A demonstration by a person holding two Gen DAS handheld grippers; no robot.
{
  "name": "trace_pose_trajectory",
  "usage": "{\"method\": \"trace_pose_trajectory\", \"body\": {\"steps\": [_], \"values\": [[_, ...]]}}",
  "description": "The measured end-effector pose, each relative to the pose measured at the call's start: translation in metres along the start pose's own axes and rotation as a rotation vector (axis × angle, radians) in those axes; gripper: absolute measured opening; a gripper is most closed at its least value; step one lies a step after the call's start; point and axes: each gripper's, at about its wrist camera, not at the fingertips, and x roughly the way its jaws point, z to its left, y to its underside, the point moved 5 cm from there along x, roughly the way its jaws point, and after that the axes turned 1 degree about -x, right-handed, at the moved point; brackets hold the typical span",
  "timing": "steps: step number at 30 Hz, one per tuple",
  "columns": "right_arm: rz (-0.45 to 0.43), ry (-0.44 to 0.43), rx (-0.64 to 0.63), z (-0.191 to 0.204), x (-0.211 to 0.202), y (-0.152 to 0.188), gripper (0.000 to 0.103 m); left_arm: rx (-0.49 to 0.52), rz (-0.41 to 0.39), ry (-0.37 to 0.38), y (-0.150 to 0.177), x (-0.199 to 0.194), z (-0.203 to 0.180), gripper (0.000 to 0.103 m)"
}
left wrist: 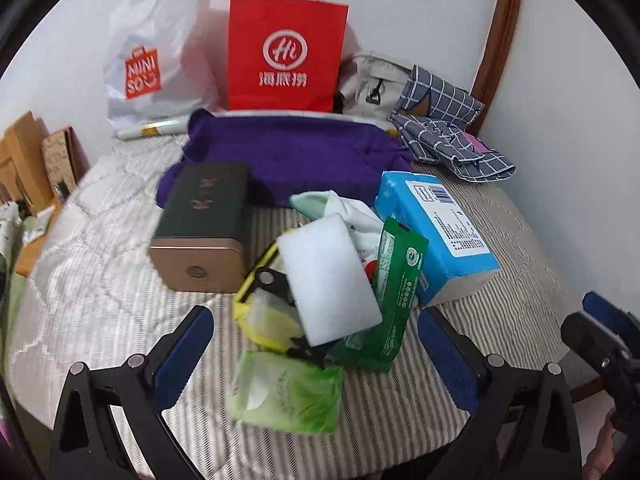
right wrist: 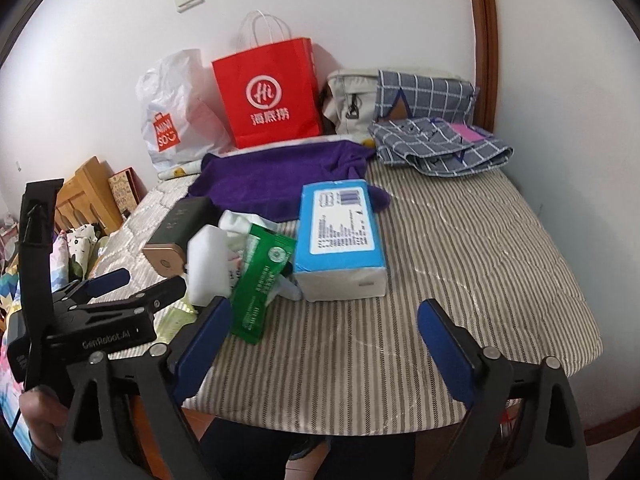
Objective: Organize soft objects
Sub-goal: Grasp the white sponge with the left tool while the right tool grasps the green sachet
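Soft things lie heaped on the striped pad of a round table: a white sponge leans across a yellow and black cloth bundle, with a green packet propped against its right side and a pale green wipes pack lying flat in front of the heap; behind the sponge sits crumpled white cloth; to the right a blue tissue pack rests on the pad, touching the green packet; to the left stands a dark box with a gold end; a purple towel spreads behind them all. Against the wall stand a red paper bag, a white plastic bag, a beige bag and checked blue fabric.

Left gripper hangs above the wipes pack with its jaws wide apart, gripping nothing; right gripper hovers over bare pad near the table's front edge, jaws spread and empty, the green packet just beside its left finger.
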Motion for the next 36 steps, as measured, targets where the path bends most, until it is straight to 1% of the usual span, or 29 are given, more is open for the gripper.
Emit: {"method": "trace_pose_trajectory", "body": {"steps": [5, 7, 11, 13, 14, 15, 16, 18, 24, 25, 28, 30, 32, 34, 36], "values": [[0.036, 0.009, 0.023, -0.015, 0.017, 0.002, 0.089, -0.033, 0.037, 0.038, -0.003, 0.025, 0.001, 0.097], [0.058, 0.010, 0.037, -0.021, 0.026, 0.005, 0.089, -0.044, 0.051, 0.053, -0.004, 0.031, 0.001, 0.091], [0.103, -0.001, 0.045, -0.026, 0.040, 0.011, 0.087, -0.061, 0.077, 0.067, -0.006, 0.044, -0.001, 0.087], [0.124, -0.014, 0.051, -0.026, 0.047, 0.015, 0.085, -0.067, 0.091, 0.080, -0.006, 0.050, -0.003, 0.066], [0.131, -0.018, 0.051, -0.026, 0.049, 0.017, 0.085, -0.071, 0.105, 0.085, -0.006, 0.054, -0.005, 0.061], [0.137, -0.020, 0.049, -0.025, 0.051, 0.019, 0.085, -0.073, 0.115, 0.084, -0.006, 0.056, -0.005, 0.051], [0.140, -0.021, 0.047, -0.024, 0.052, 0.020, 0.085, -0.076, 0.122, 0.085, -0.006, 0.059, -0.005, 0.051], [0.149, -0.027, 0.043, -0.023, 0.055, 0.022, 0.085, -0.081, 0.111, 0.096, -0.007, 0.058, -0.005, 0.050], [0.153, -0.049, 0.032, -0.011, 0.059, 0.022, 0.085, -0.060, 0.060, 0.091, -0.017, 0.032, 0.003, 0.050], [0.151, -0.055, 0.031, -0.009, 0.060, 0.021, 0.085, -0.056, 0.053, 0.080, -0.018, 0.027, 0.006, 0.050], [0.141, -0.096, 0.034, 0.004, 0.066, 0.018, 0.084, -0.045, 0.026, 0.015, -0.022, 0.011, 0.021, 0.051], [0.145, -0.126, 0.050, 0.012, 0.072, 0.017, 0.079, -0.039, 0.007, -0.023, -0.023, 0.002, 0.033, 0.051], [0.156, -0.167, 0.079, 0.019, 0.081, 0.017, 0.070, -0.046, -0.013, -0.064, -0.023, -0.005, 0.048, 0.051], [0.171, -0.201, 0.109, 0.026, 0.091, 0.017, 0.066, -0.053, -0.021, -0.085, -0.022, -0.008, 0.061, 0.051], [0.182, -0.204, 0.133, 0.034, 0.099, 0.018, 0.065, -0.062, -0.024, -0.109, -0.020, -0.011, 0.075, 0.051]]}}
